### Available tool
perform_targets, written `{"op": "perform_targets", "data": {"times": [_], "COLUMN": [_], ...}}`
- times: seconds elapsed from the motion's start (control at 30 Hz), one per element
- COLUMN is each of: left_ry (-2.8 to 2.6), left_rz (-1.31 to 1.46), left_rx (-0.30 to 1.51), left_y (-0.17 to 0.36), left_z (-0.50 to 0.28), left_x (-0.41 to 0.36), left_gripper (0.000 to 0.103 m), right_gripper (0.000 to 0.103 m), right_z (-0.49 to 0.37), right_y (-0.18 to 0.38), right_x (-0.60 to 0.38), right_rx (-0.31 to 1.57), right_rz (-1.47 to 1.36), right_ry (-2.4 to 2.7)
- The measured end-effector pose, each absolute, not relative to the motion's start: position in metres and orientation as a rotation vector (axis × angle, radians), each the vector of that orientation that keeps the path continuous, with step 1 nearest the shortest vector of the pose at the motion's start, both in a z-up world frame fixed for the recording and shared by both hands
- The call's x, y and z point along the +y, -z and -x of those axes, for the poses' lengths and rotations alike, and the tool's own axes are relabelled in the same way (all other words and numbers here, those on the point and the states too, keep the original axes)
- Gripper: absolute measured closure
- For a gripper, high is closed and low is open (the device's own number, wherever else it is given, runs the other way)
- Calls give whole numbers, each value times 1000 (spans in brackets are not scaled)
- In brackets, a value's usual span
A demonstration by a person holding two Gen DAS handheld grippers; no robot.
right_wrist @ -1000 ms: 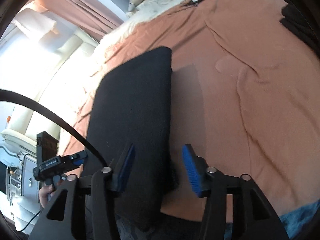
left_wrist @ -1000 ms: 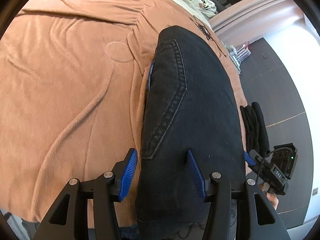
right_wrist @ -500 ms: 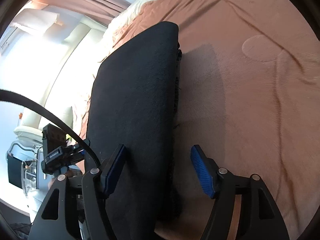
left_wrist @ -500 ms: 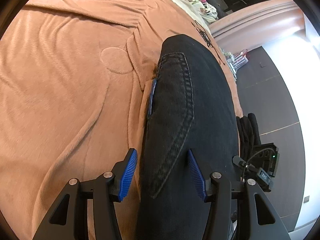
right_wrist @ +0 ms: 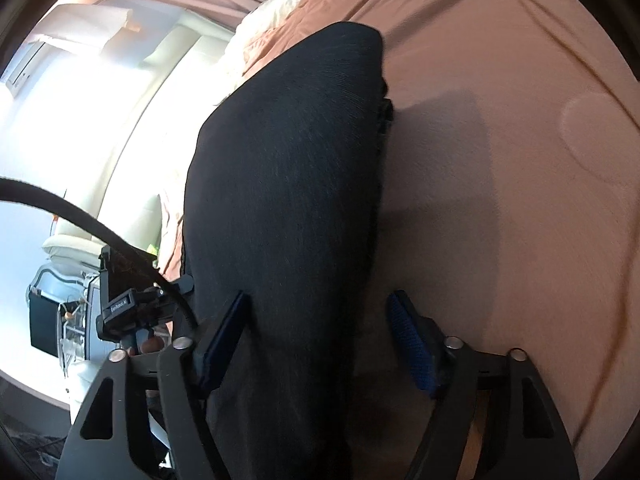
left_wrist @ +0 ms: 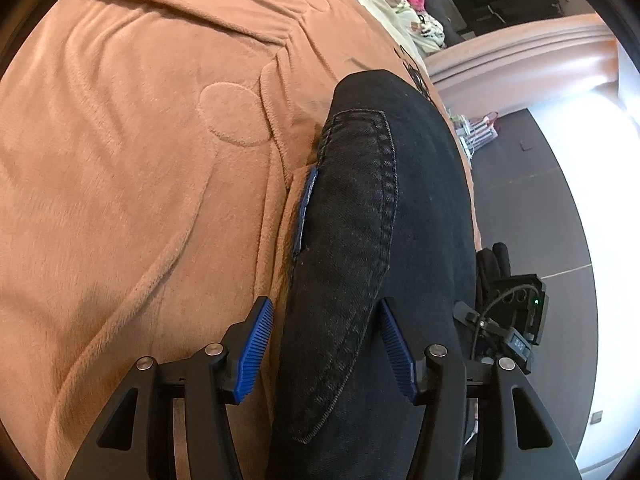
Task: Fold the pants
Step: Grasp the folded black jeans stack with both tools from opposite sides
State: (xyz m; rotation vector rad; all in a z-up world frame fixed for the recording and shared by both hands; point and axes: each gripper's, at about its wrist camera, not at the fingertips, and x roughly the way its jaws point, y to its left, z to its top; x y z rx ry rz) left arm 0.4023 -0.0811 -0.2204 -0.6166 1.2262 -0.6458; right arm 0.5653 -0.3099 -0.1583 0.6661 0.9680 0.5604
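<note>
Black jeans [left_wrist: 400, 208] lie folded in a long strip on an orange blanket [left_wrist: 140, 160], with a stitched back pocket [left_wrist: 360, 216] and a blue label [left_wrist: 306, 208] on the left edge. My left gripper [left_wrist: 326, 346] hovers low over that near left edge, jaws opening slightly. The edge lies between the pads, which do not press on it. In the right wrist view the jeans [right_wrist: 288, 168] show plain black. My right gripper [right_wrist: 316, 336] straddles their right edge, jaws closing but still apart from the cloth.
The blanket [right_wrist: 500, 160] spreads wide on both sides of the jeans. A dark floor [left_wrist: 532, 200] and a black garment [left_wrist: 490, 268] lie past the bed's right edge. Patterned bedding [left_wrist: 400, 0] is at the far end. A cream sofa [right_wrist: 132, 92] stands beyond.
Both grippers have come lower and closer over the near end of the jeans. The right gripper's jaws spread wider, then narrowed a little. The jeans have not moved.
</note>
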Motion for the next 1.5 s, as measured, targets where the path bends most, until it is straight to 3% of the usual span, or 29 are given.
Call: {"op": "perform_targets", "data": {"times": [0.1,0.17,0.23,0.37,0.43,0.47,0.5,0.87,1.1,1.5], "left_ry": [655,666,666,668,664,663,663,680,683,712], "left_rz": [626,629,618,615,606,606,608,653,621,591], "left_rx": [1225,1220,1215,1222,1222,1224,1226,1237,1204,1121], "left_y": [223,222,220,219,217,217,217,228,214,167], "left_z": [-395,-391,-390,-391,-390,-392,-391,-402,-398,-393], "left_x": [-77,-77,-77,-78,-78,-80,-79,-77,-80,-53], "left_gripper": [50,54,55,55,55,55,55,54,65,69], "right_gripper": [51,64,68,68,60,50,46,46,70,74], "right_z": [-565,-558,-552,-542,-542,-540,-540,-560,-550,-530], "right_y": [162,158,154,153,154,155,153,171,158,102], "right_x": [-311,-312,-316,-317,-317,-319,-319,-312,-308,-271], "right_rx": [984,970,963,993,1023,1045,1053,1102,1015,888], "right_rz": [-661,-676,-665,-625,-633,-623,-617,-701,-652,-563], "right_ry": [-584,-630,-639,-610,-577,-551,-544,-718,-736,-761]}}
